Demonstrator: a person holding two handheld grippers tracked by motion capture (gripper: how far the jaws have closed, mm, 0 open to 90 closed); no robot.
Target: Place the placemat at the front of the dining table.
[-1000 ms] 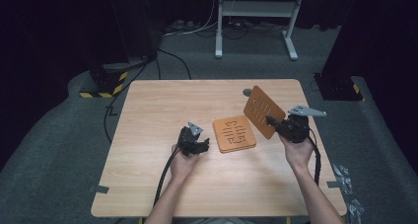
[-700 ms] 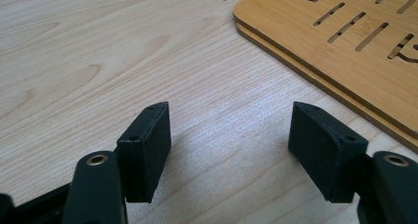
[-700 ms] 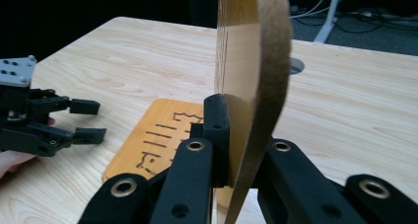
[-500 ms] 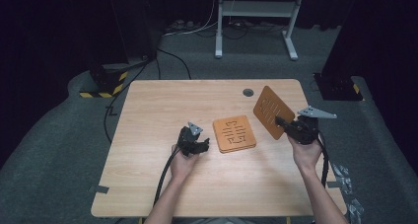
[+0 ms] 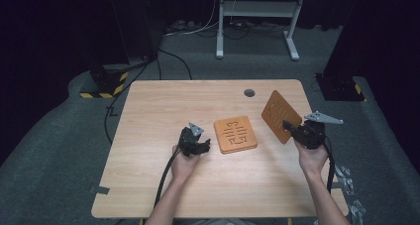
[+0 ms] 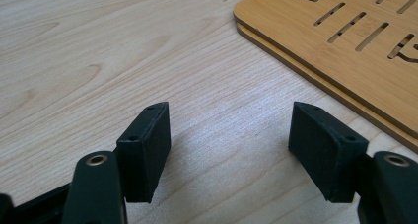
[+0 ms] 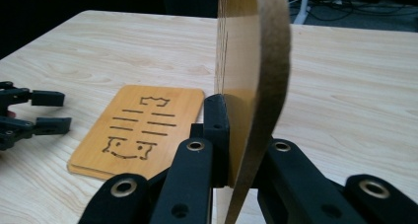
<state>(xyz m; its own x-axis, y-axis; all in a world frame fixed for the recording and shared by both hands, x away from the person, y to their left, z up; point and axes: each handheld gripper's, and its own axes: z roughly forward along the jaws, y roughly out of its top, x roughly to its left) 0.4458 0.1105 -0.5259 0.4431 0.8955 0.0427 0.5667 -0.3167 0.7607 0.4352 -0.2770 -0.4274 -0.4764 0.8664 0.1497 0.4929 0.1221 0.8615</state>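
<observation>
The right gripper (image 5: 289, 127) is clamped on the edge of a slotted bamboo board (image 5: 280, 115), held tilted above the table's (image 5: 163, 106) right side. The left gripper (image 5: 202, 144) rests with jaws wide apart and empty, just beside stacked bamboo boards (image 5: 236, 134) lying flat mid-table. No readable writing.

Dim room, grey carpet (image 5: 59, 150), white metal stand (image 5: 257, 17) behind wooden table (image 5: 163, 106).

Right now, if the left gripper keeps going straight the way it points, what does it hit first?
Probably the stack of bamboo coasters lying flat on the table. The left gripper, jaws open and empty, points toward its near edge with bare wood between; exact line is uncertain.
</observation>
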